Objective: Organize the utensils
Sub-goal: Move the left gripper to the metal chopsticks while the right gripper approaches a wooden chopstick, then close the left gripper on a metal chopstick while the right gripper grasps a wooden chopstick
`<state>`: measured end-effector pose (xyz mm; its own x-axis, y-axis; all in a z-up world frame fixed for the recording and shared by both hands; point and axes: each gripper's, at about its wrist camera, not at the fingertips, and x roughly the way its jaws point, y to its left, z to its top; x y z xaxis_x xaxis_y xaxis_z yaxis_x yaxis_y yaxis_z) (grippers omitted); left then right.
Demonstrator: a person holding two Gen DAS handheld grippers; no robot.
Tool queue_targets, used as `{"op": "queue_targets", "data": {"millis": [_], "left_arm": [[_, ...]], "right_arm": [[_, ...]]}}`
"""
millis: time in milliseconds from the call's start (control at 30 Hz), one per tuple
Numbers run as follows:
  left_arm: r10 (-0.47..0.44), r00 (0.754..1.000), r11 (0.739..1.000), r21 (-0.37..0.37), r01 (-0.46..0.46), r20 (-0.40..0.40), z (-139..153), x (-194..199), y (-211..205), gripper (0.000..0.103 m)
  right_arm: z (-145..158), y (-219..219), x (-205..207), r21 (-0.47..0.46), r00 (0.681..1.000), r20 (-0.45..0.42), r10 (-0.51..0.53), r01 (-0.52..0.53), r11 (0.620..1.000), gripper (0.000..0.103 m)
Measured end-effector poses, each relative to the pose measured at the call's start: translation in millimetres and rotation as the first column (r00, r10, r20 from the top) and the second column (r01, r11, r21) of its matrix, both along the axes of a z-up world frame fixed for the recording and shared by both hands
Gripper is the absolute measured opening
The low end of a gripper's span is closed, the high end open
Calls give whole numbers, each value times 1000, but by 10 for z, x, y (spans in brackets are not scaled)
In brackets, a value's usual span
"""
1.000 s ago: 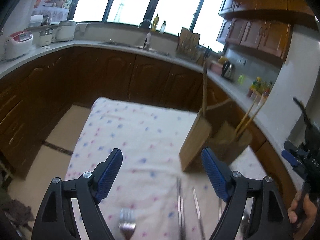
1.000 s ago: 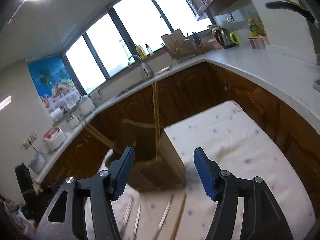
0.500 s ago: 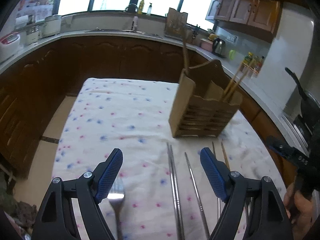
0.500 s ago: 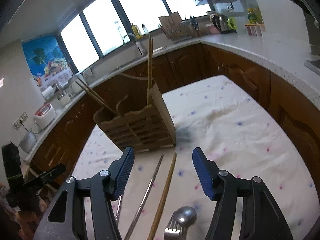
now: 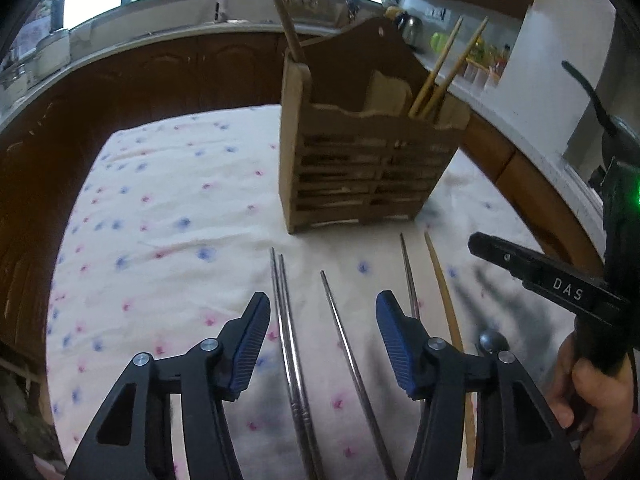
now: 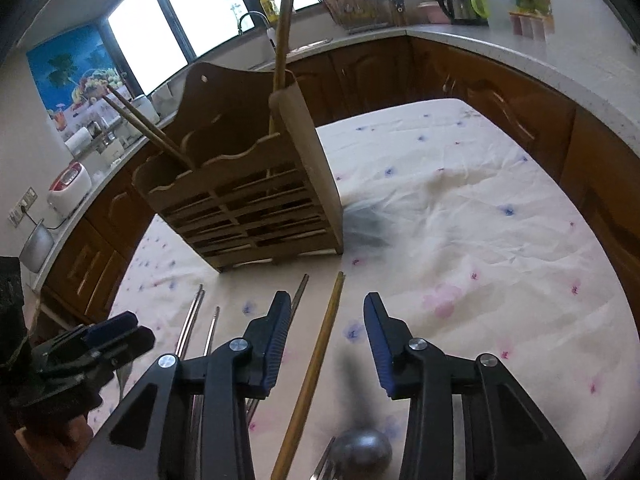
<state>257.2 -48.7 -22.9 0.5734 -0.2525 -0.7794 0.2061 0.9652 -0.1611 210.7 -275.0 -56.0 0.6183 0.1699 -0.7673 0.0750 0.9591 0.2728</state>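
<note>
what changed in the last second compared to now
Both grippers tipped down toward the table, and their jaws have just been closing. The left gripper now straddles the metal chopsticks; the right gripper straddles the wooden chopstick. Neither grips yet. The wooden holder, its chopsticks and the loose utensils on the cloth stayed put.

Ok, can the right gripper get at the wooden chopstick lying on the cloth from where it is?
Probably yes. The wooden chopstick lies between the open, just-narrowing fingers of the right gripper, nothing over it; a metal chopstick lies close alongside.
</note>
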Motion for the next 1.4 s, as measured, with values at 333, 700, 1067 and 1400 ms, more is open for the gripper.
{"op": "queue_targets", "data": {"millis": [333,700,1067,1400], "left_arm": [[-34,996,998,49,38,-78,-297,381,-197,40],[-67,995,996,61,71,-75,-541,557,-341,24],[-47,997,999,-12,46,-61,-502,503,-241,3],[-57,997,995,-85,60,43,-26,119,-9,2]], "right_arm": [[-216,59,300,-42,996,-76,37,-40,998,33],[-385,235,439,-181,988,-138,76,-100,978,22],[-270,111,291,-73,994,-93,59,-66,995,6],[395,62,-44,30,996,67,54,-57,998,5]]}}
